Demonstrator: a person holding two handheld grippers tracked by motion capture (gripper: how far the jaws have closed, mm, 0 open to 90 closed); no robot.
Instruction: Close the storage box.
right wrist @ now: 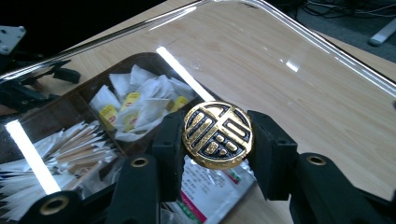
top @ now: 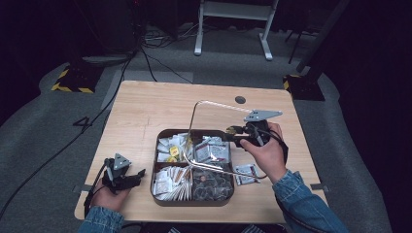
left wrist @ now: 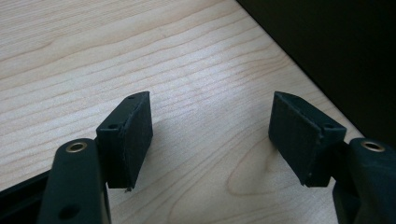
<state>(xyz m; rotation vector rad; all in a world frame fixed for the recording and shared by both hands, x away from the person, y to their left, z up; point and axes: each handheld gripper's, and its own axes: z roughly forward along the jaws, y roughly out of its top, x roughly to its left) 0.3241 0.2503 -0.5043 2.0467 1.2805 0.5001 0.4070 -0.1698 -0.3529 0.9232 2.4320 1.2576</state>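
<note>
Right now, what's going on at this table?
A person is lifting the clear plastic lid of a brown compartmented box filled with sachets and tea bags. The right gripper is shut on the lid's round gold-and-black knob and holds the lid tilted up above the box. The left gripper rests open over the light wooden table to the left of the box, holding nothing. One sachet lies on the table to the right of the box.

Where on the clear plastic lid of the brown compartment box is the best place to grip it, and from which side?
Grip the round gold-and-black knob at the centre of the clear plastic lid, coming from above. It stands proud of the smooth, flat panel, so the jaws can close on its edges, as the right gripper does now.
</note>
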